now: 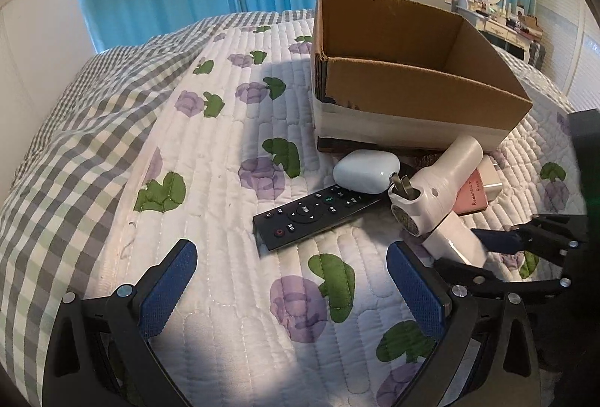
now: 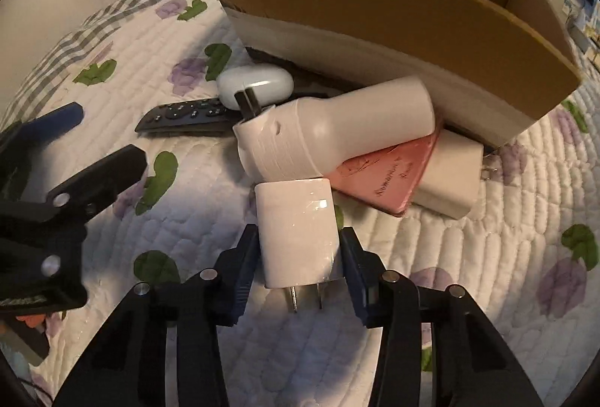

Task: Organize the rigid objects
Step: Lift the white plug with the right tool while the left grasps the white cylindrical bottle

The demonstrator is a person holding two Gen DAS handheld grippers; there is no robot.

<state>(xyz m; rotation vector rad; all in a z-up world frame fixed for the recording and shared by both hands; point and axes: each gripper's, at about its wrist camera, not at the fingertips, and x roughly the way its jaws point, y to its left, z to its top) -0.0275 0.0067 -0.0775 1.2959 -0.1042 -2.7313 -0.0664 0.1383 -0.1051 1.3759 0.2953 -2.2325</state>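
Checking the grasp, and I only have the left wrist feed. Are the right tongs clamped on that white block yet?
Observer: Not clamped. The right tongs straddle the charger, and a gap shows at one pad.
Operator: Which way do its prongs face?
Observer: The prongs point back toward the camera, between the fingers.

Two grippers low over the bed
Left gripper (image 1: pixel 290 289) spread wide, holding nothing; right gripper (image 2: pixel 296 266) fingers (image 2: pixel 243 257) flanking a white plug adapter (image 2: pixel 296 234).
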